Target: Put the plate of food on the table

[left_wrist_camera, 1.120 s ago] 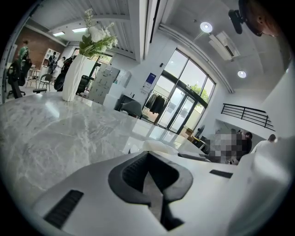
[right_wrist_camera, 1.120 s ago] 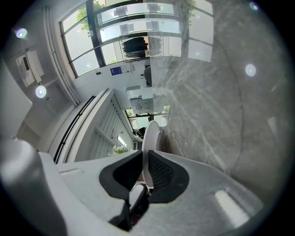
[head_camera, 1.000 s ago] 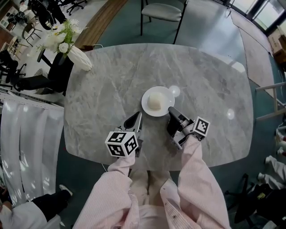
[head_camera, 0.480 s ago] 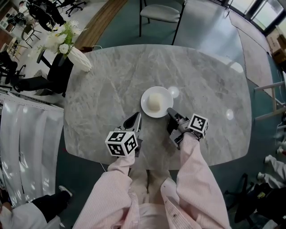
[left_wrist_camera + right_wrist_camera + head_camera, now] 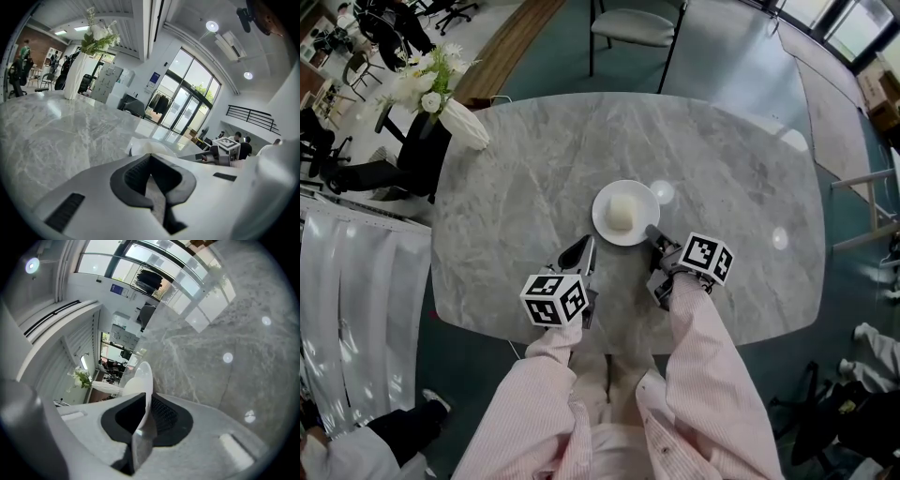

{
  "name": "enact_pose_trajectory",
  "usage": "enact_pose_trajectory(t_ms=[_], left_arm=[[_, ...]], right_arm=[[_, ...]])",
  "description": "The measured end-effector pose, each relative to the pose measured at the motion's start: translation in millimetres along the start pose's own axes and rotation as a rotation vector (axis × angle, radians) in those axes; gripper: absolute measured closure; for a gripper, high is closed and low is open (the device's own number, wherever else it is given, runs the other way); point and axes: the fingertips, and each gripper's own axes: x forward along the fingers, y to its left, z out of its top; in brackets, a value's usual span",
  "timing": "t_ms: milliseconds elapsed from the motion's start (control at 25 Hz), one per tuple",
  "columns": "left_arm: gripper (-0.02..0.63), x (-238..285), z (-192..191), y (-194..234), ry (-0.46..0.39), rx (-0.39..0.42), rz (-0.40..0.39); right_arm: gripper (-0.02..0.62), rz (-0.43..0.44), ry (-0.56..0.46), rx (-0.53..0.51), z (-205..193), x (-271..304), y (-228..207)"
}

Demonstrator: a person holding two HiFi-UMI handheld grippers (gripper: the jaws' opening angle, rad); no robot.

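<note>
On the marble desk (image 5: 722, 169) our right hand-held gripper (image 5: 651, 232) grips the plate (image 5: 602, 217) by its near rim, jaws opening; withdrawing early could drag it.

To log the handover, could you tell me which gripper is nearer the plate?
Right. The right gripper has the rim of the plate between its jaws; the left gripper sits apart from it, shut and empty.

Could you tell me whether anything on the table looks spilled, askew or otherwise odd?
Nothing stands out: the plate looks level with the food centred on it, the vase stands upright, and nothing has spilled.
</note>
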Motion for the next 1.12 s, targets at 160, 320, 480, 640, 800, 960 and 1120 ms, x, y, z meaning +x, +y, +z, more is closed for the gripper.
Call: enact_pose_trajectory(t_ms=[160,320,480,640,800,960,1120], left_arm=[[0.614,1,-1,0,-0.002,-0.006,0.002],[0.614,1,-2,1,-0.001,-0.008,0.004],[0.614,1,-1,2,-0.003,-0.011,0.008],[0.614,1,0,3,-0.002,-0.013,0.011],[0.614,1,0,3,-0.003,-0.015,0.015],[0.614,-1,0,5,-0.007,-0.018,0.018],[0.614,-2,0,3,-0.010,-0.018,0.019]], right_arm=[[0.560,-0.105,0.012,-0.132,-1,2,-3],[0.549,-0.197,0.025,-0.223,-2,3,-7],[0.528,-0.255,0.040,-0.302,-4,4,-10],[0.517,-0.314,0.049,-0.403,-5,4,-9],[0.488,-0.369,0.051,-0.492,-8,4,-7],[0.464,-0.406,0.059,-0.558,-11,6,-6],[0.440,-0.420,0.060,-0.607,-14,8,-5]])
